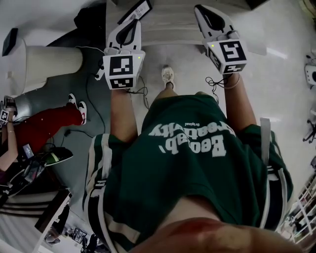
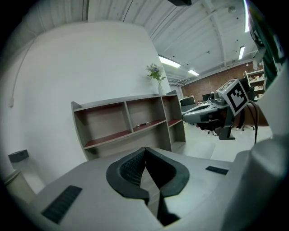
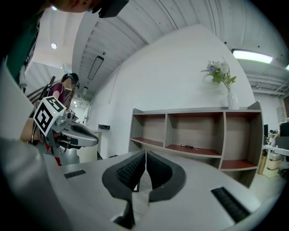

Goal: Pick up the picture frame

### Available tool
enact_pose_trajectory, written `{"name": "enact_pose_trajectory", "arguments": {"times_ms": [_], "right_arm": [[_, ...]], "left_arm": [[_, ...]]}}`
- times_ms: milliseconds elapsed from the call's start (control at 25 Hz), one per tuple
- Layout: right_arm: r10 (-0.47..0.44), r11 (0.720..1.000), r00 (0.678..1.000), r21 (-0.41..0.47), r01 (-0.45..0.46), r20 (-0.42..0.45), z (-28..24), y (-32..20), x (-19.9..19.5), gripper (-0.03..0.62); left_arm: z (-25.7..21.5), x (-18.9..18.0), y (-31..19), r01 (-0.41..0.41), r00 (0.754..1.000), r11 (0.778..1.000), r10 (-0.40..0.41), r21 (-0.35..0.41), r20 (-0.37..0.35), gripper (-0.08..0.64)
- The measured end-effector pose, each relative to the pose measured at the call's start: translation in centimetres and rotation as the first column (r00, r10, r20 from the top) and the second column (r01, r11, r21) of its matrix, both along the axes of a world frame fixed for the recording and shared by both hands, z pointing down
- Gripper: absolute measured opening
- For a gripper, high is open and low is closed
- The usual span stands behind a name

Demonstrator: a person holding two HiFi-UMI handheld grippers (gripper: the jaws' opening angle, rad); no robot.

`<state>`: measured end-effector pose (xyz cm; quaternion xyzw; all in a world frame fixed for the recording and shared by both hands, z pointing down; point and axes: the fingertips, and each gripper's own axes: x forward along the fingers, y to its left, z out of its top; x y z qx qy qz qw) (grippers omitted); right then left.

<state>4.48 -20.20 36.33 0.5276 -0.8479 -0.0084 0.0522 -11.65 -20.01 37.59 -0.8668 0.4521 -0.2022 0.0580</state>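
The 2 grippers, left (image 2: pixel 144 150) and right (image 3: pixel 145 153), each have their jaws pressed together tip to tip, with nothing between them. A shelf (image 3: pixel 194 110) stands ahead of both. What looks like the frame (image 1: pixel 139 8), flat and dark, lies on top, just beyond the left jaws.

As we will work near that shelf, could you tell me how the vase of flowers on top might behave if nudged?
The vase looks tall and narrow, with flowers spreading above, so it probably tips easily. It appears white, perhaps ceramic or glass, so likely fragile, and it stands near the end of the shelf.
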Motion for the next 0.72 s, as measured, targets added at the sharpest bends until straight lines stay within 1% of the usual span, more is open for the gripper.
{"name": "enact_pose_trajectory", "arguments": {"times_ms": [120,360,520,720], "right_arm": [[0.007,1.0,1.0,-0.007,-0.007,-0.006,-0.4,-3.0,-0.9,0.034],[0.015,0.999,1.0,-0.029,-0.016,-0.024,-0.8,-9.4,-3.6,0.034],[0.024,0.999,0.999,-0.024,-0.025,-0.025,-0.9,-13.5,-5.3,0.034],[0.029,0.999,0.999,-0.04,-0.03,-0.027,-0.3,-17.4,-6.2,0.034]], "left_arm": [[-0.3,-0.6,-3.1,-0.018,1.0,1.0,0.018,-0.013,0.0,0.017],[-0.6,-2.8,-10.0,-0.041,0.999,0.999,0.041,-0.02,0.008,0.017],[-0.3,-4.3,-14.2,-0.059,0.998,0.998,0.059,-0.029,0.013,0.017],[0.2,-4.6,-18.4,-0.087,0.996,0.995,0.089,-0.046,0.024,0.017]]}}
